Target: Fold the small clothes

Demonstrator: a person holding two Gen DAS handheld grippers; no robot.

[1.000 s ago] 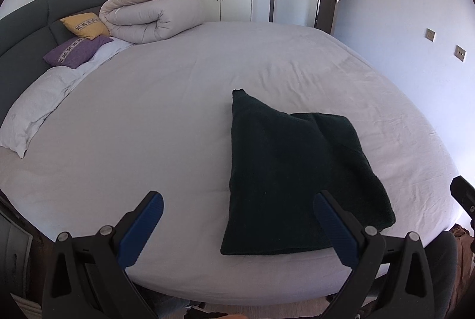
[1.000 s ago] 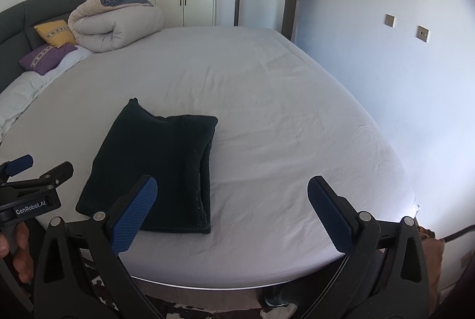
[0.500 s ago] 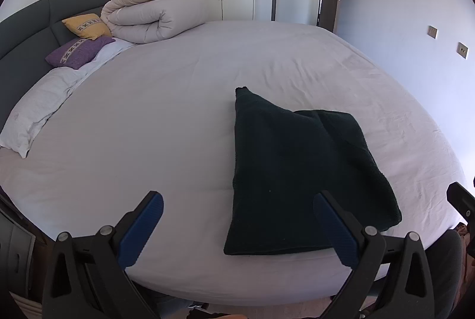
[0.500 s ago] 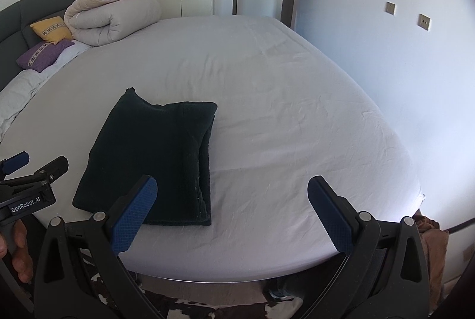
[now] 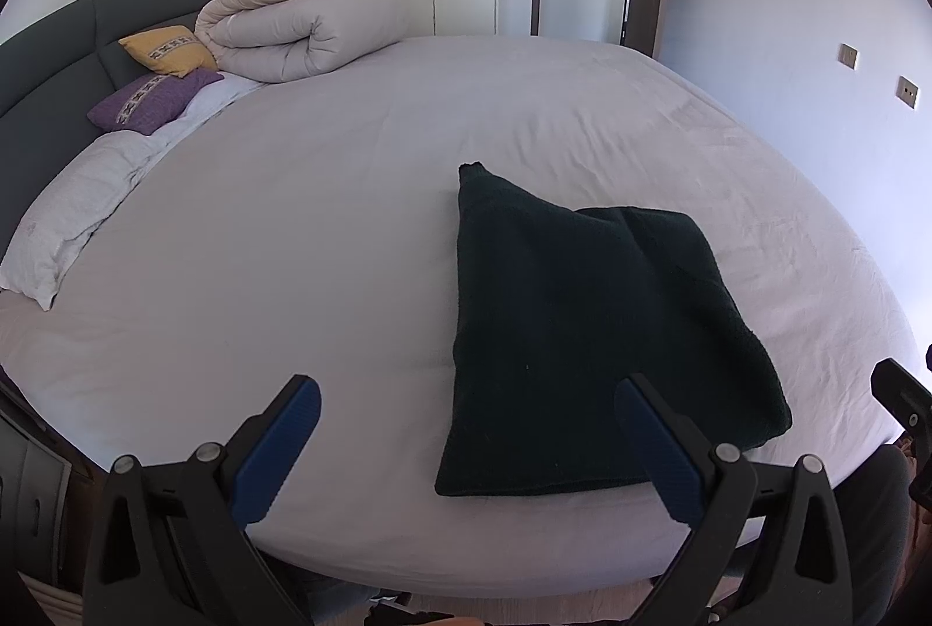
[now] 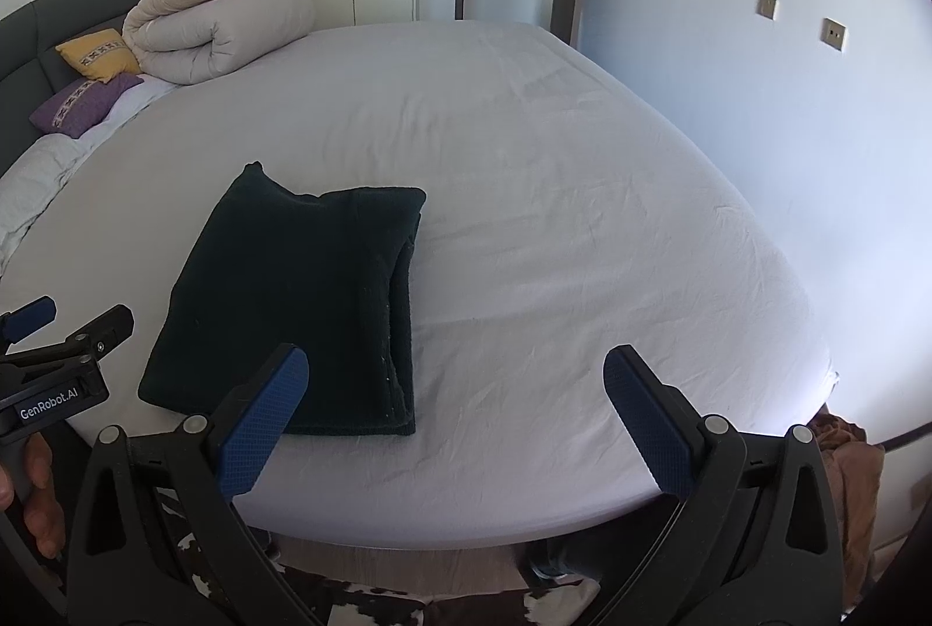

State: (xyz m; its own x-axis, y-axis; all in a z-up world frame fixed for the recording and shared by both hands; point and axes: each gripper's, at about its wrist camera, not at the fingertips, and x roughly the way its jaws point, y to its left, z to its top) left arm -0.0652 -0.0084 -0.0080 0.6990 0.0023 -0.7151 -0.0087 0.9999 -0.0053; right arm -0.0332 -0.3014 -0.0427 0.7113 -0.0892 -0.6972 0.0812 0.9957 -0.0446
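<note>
A dark folded garment (image 5: 588, 335) lies flat on the bed (image 5: 326, 241), near its front edge. The left hand-held gripper (image 5: 466, 442) hangs just short of that edge with jaws wide, holding nothing. The right hand-held gripper (image 6: 454, 422) does the same to the garment's right, jaws wide and empty. A rolled duvet (image 5: 303, 26) and 2 cushions (image 5: 157, 73) sit by the headboard.

Brown cloth (image 6: 847, 457) behind bed edge
</note>
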